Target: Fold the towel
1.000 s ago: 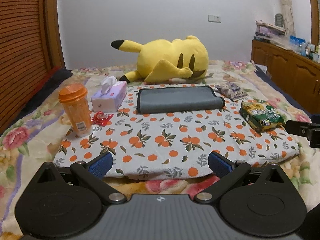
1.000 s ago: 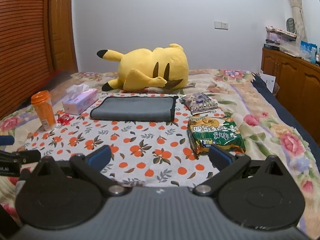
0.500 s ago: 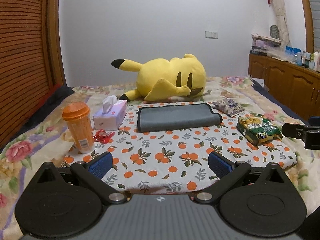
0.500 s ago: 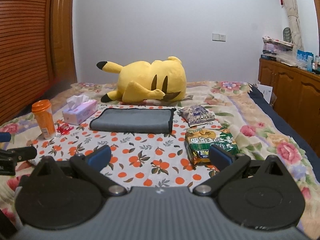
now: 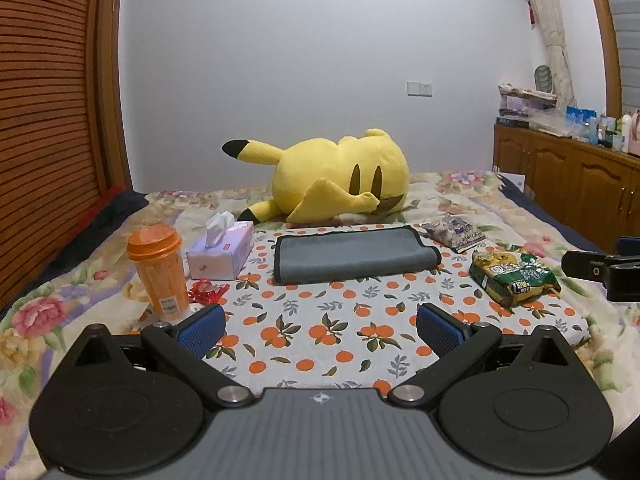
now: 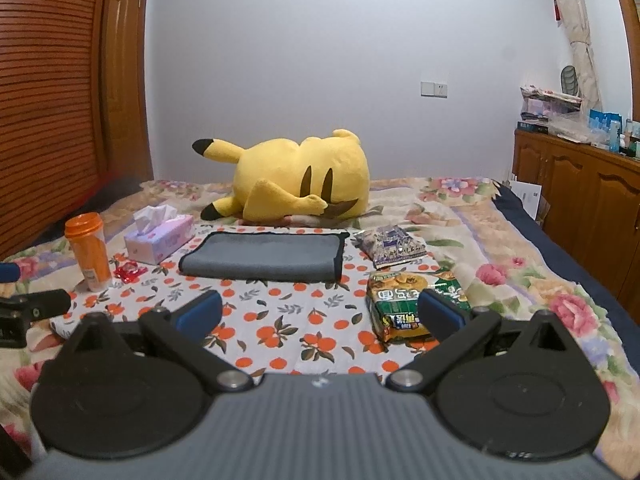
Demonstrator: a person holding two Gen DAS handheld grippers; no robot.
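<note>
A grey towel [image 5: 352, 258] lies folded into a long flat strip on the far part of an orange-print cloth [image 5: 332, 320] on the bed. It also shows in the right wrist view [image 6: 264, 256]. My left gripper [image 5: 320, 326] is open and empty, well short of the towel, above the cloth's near part. My right gripper [image 6: 320, 314] is open and empty, also short of the towel. Each gripper's tip shows at the edge of the other's view.
A yellow plush toy [image 5: 340, 184] lies behind the towel. An orange cup [image 5: 158, 274], a tissue box [image 5: 222, 252] and a red wrapper [image 5: 206, 292] sit left. A green snack bag [image 5: 514, 278] and a purple packet [image 5: 454, 232] sit right. Wooden cabinets [image 6: 580, 200] stand far right.
Both grippers have tilted up and drawn back from the bed, so the towel sits lower in view. Both stay open. The towel has not moved.
</note>
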